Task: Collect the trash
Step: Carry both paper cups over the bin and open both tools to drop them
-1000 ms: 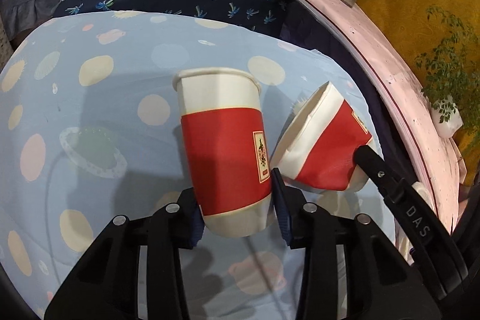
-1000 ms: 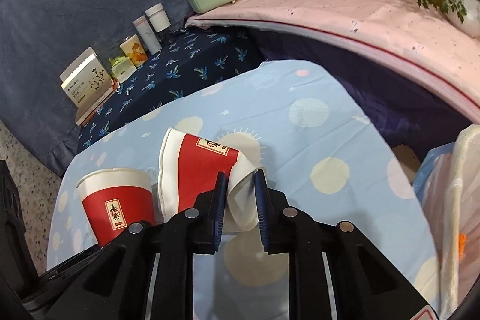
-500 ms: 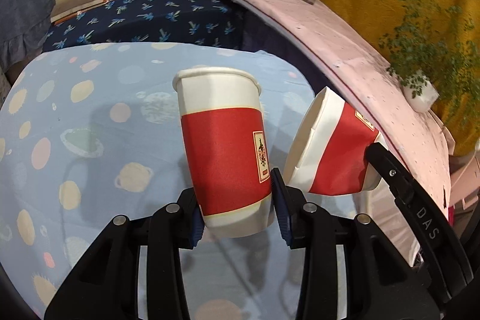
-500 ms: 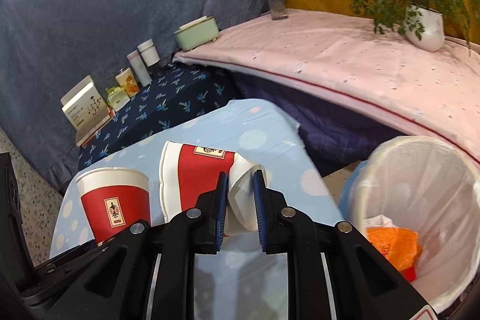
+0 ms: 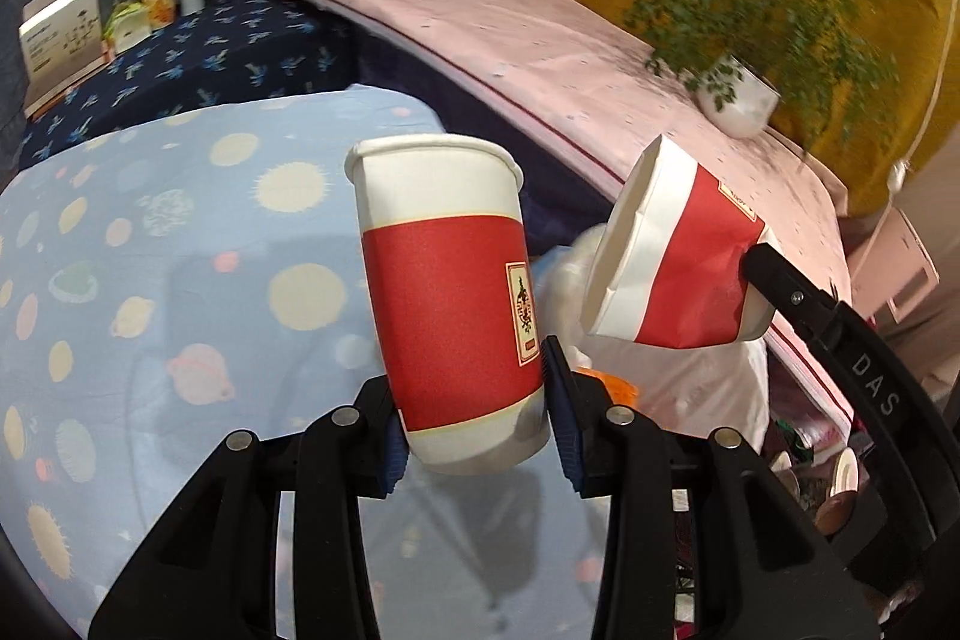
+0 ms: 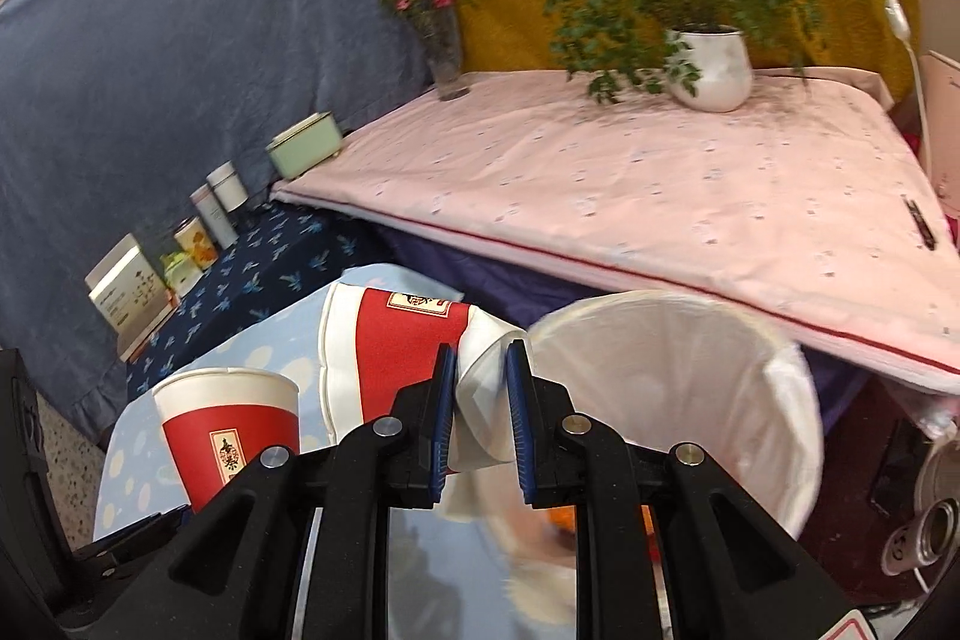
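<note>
My left gripper point(image 5: 477, 436) is shut on the base of an intact red and white paper cup point(image 5: 450, 292), held nearly upright in the air above the light blue spotted tablecloth point(image 5: 180, 232). My right gripper point(image 6: 477, 418) is shut on the squashed bottom of a crumpled red and white paper cup point(image 6: 408, 346), its mouth facing left. In the left wrist view this crumpled cup point(image 5: 672, 262) hangs to the right of the intact one. A bin with a white liner point(image 6: 678, 388) stands just right of and below the right gripper, with orange trash point(image 6: 564, 517) in it.
A pink-covered table point(image 6: 660, 196) with a potted plant point(image 6: 714, 64) and a flower vase point(image 6: 444, 52) lies behind the bin. Boxes and tins point(image 6: 198, 238) stand on a dark blue patterned surface at the back left. Small items lie on the floor point(image 6: 924, 532) at lower right.
Both grippers have risen and swung to the right with their cups, off the blue tablecloth towards the bin, which has come into full view under the right gripper.
</note>
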Motion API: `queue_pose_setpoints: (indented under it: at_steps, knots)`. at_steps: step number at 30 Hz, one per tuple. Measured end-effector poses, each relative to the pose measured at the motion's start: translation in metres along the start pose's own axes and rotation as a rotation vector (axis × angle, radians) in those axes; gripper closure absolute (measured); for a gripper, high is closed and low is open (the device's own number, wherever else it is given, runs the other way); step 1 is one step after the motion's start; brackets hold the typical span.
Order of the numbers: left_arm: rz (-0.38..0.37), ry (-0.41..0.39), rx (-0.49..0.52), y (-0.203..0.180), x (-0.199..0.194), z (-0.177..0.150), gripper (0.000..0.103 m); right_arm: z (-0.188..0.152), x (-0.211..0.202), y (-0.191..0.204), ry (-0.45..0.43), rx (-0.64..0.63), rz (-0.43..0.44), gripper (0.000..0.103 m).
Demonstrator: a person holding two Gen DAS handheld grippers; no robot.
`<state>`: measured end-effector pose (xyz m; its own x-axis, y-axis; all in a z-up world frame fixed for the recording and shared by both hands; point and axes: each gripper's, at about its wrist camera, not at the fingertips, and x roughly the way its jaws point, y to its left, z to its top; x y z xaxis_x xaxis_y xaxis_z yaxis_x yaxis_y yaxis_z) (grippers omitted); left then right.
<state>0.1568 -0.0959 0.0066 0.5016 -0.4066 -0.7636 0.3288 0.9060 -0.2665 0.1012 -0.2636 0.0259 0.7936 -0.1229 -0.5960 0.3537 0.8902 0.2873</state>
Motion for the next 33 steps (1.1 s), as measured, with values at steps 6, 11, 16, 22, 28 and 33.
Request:
queue_pose_setpoints:
  at_steps: [6,11,16,22,28,33]
  knots:
    - [-0.044,0.035,0.078,-0.049,0.016,-0.009,0.066,0.009,-0.015,-0.052,-0.031,0.056,-0.053,0.087]
    - [-0.072,0.065,0.113,-0.077,0.032,-0.014,0.066,0.012,-0.022,-0.084,-0.048,0.088,-0.085,0.087]
    - [-0.106,0.089,0.130,-0.098,0.043,-0.016,0.065,0.011,-0.025,-0.108,-0.053,0.109,-0.100,0.087]
    - [-0.085,0.081,0.131,-0.107,0.049,-0.017,0.048,0.009,-0.023,-0.120,-0.050,0.125,-0.101,0.087]
    - [-0.040,0.071,0.106,-0.094,0.053,-0.015,0.048,0.006,-0.014,-0.117,-0.031,0.115,-0.085,0.087]
    - [0.015,0.046,0.109,-0.084,0.050,-0.016,0.048,0.004,-0.008,-0.109,-0.012,0.090,-0.069,0.086]
